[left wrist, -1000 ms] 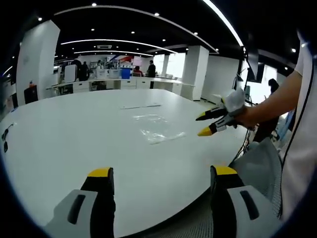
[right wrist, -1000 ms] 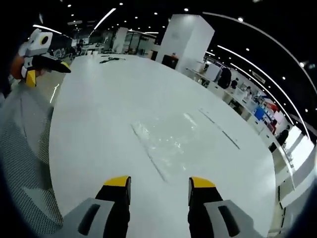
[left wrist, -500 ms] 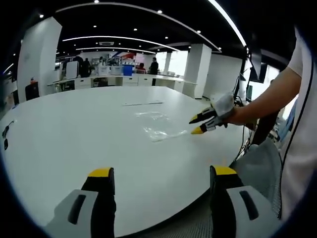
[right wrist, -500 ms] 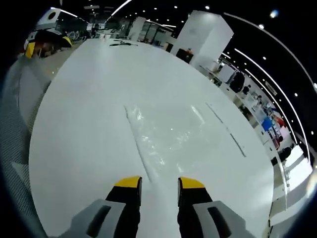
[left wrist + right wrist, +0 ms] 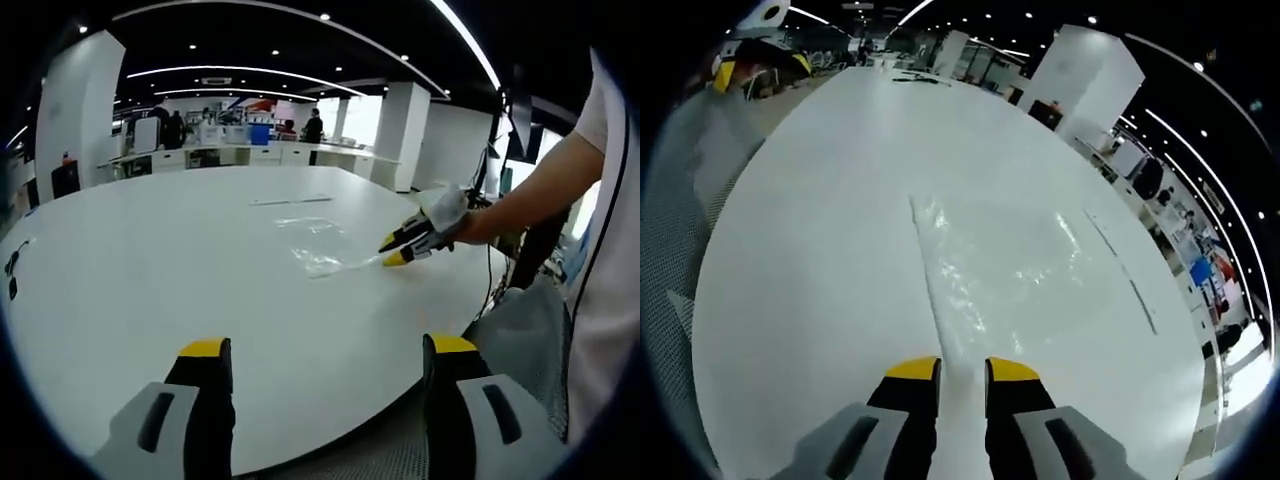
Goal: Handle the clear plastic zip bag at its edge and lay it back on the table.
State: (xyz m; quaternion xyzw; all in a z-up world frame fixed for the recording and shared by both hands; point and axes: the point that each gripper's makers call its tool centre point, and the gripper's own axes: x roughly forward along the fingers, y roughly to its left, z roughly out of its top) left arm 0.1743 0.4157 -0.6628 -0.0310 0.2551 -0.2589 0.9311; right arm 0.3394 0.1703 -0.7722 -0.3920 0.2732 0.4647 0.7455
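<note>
While nearing zip bag (image 5: 990, 270), right hand-held gripper (image 5: 962, 370) narrowed.

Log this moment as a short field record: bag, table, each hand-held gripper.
bag: clear plastic zip bag lying flat on the table, near edge toward the right gripper
table: large white round table
right hand-held gripper: jaws narrowed at the bag's near edge; grip on it cannot be told
left hand-held gripper: jaws wide open, near the table's rim, apart from the bag

Surface (image 5: 820, 230) plain white, glossy. Zip bag (image 5: 995, 265) clear w/ pale glints. Right gripper (image 5: 962, 372) & left gripper (image 5: 320, 350): yellow tips, black jaws, grey bodies. Sleeve (image 5: 610, 130) white. Chair mesh (image 5: 525, 330) grey.
</note>
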